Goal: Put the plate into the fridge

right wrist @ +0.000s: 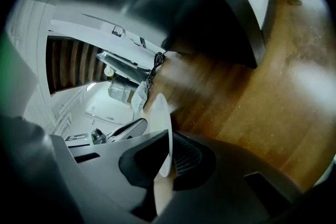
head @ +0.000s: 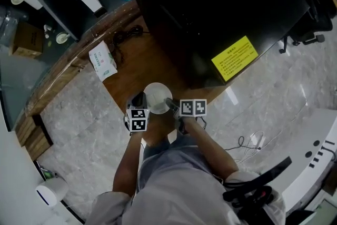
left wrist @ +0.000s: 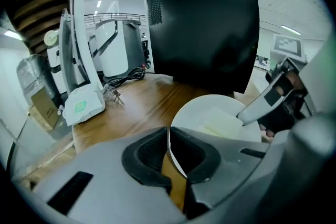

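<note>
The plate (head: 157, 95) is in the air between the two grippers, over the near corner of the wooden top (head: 142, 66) and outside the fridge (head: 210, 8); it lies roughly level in the head view, close in front of the person's body. The left gripper (left wrist: 169, 157) pinches the plate's near-left rim, its pads pressed together on the thin white edge; the right gripper (right wrist: 167, 160) pinches the opposite rim in the same way, with the plate seen edge-on between its pads. Each gripper shows in the other's view across the plate.

The fridge stands on the wooden top beyond the plate, a tall black box with a yellow label (head: 234, 58) on the side that faces the person; a short bare strip of wood lies between the plate's far rim and the foot of the fridge. To the left of that strip the wood runs open up to a white packet (head: 103, 60), which stands well apart from the plate; a black cable (head: 126, 34) lies farther back, near the fridge's left corner. The wooden top ends in a straight edge just under the grippers; below and on both sides of the person is a glossy stone floor (head: 84, 113).
</note>
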`<control>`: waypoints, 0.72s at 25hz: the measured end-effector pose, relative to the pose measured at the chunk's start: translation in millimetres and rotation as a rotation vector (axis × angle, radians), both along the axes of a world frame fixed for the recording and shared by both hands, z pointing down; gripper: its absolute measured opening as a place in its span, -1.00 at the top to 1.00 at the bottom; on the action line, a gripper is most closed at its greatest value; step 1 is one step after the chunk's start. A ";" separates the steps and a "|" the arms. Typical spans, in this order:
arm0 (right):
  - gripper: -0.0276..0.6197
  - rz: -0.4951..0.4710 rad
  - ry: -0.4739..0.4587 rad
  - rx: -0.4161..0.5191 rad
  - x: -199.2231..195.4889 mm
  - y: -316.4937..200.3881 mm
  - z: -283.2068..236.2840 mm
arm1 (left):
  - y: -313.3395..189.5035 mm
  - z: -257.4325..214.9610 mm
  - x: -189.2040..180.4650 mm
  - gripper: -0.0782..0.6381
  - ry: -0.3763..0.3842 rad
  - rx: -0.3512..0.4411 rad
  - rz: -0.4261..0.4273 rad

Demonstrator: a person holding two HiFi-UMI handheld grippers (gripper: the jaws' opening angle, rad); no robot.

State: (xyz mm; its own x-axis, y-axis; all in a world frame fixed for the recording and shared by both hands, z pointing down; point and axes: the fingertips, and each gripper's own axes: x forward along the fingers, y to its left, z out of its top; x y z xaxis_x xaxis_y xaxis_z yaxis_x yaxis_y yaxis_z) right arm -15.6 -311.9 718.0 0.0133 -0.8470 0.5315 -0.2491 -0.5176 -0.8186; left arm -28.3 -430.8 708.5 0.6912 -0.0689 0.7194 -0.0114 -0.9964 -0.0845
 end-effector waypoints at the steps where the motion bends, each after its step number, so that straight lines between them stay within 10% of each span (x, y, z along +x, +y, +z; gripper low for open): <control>1: 0.84 -0.015 -0.003 0.000 0.4 5.8 0.3 | 3.0 -1.7 -3.3 0.72 -0.001 0.008 -0.034; 18: 0.84 -0.183 -0.061 0.075 1.9 40.8 -12.1 | 43.4 7.2 -63.8 0.72 -0.010 -0.028 -0.333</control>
State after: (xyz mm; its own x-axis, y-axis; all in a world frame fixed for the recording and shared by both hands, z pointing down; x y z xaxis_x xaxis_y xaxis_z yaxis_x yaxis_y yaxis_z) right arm -13.7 -271.1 705.9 -0.1743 -0.8694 0.4624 -0.2824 -0.4057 -0.8693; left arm -92.2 -387.4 715.7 0.6269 -0.2701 0.7308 -0.3358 -0.9401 -0.0593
